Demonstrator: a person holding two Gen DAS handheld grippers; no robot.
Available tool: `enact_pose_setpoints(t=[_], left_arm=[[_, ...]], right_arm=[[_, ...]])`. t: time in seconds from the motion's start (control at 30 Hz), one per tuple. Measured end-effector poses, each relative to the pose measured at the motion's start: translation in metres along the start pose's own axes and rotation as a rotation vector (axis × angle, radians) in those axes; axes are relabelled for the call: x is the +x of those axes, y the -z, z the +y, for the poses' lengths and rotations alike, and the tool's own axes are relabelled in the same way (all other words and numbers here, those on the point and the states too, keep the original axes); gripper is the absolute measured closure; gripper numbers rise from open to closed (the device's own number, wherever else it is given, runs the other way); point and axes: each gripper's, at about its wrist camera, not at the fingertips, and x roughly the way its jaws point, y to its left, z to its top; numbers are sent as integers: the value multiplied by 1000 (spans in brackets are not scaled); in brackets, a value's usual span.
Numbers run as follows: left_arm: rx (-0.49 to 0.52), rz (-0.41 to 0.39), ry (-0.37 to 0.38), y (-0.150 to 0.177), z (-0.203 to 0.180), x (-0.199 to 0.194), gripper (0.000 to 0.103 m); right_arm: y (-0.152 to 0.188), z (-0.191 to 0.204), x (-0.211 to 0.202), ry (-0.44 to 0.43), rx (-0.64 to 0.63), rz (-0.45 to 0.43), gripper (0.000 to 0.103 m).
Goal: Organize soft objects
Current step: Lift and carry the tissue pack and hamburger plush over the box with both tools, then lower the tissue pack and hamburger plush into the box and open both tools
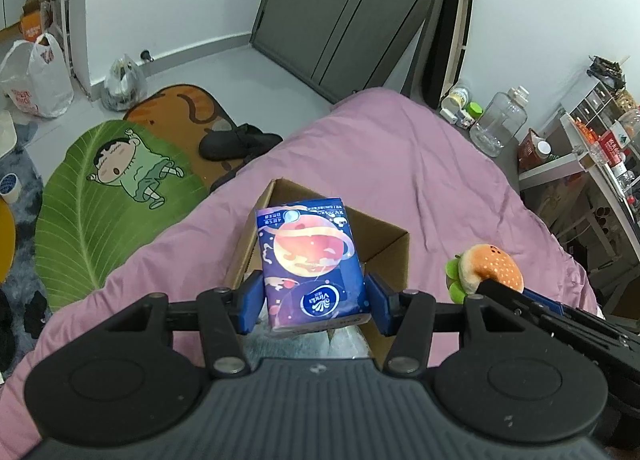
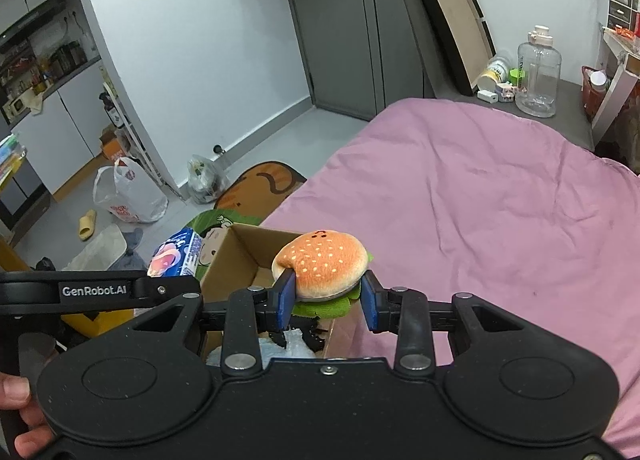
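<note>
- The left tool (image 1: 314, 302) has its blue pads pressed against both sides of a tissue pack (image 1: 312, 266), a blue Vinda pack printed with a pink planet, held upright above the open cardboard box (image 1: 394, 256).
- The right tool (image 2: 328, 298) grips a plush hamburger (image 2: 320, 264); its left pad digs into the bun while the right pad sits at the toy's edge, with green felt lettuce hanging below. The toy hovers over the near corner of the same box (image 2: 224, 264).
- Only the right wrist view shows the left tool from the side, as a black bar marked GenRobot.AI (image 2: 96, 291), with the tissue pack (image 2: 176, 256) sticking out beyond the box's left wall, and a bare hand (image 2: 20, 416) at the lower left edge.
- Only the left wrist view shows pale soft items inside the box under the pack; what they are cannot be told. It also shows the hamburger (image 1: 486, 270) to the right with the right tool's black arm beneath it.
- The box rests on a bed with a pink cover (image 1: 420, 164), seen wider in the right view (image 2: 500, 200).
- Beyond, on the floor: a green leaf-shaped mat with a cartoon boy (image 1: 108, 204), an orange cat mat (image 1: 180, 108), a black shoe (image 1: 236, 142) and white plastic bags (image 1: 36, 80).
- Farthest, a clear water jug (image 2: 538, 74) stands past the bed's head.
</note>
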Motion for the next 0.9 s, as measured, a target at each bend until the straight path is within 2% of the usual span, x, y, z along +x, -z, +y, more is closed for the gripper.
enact_pose_setpoints(t=[0.57,0.9], left_arm=[[-34,126,-26,-12,7,74,50],[-37,101,-19,-30,8,82,50]], right_arm=[[-8,-7,49,-40,-9,91,69],[-15,1,69,-57,-37,117,69]])
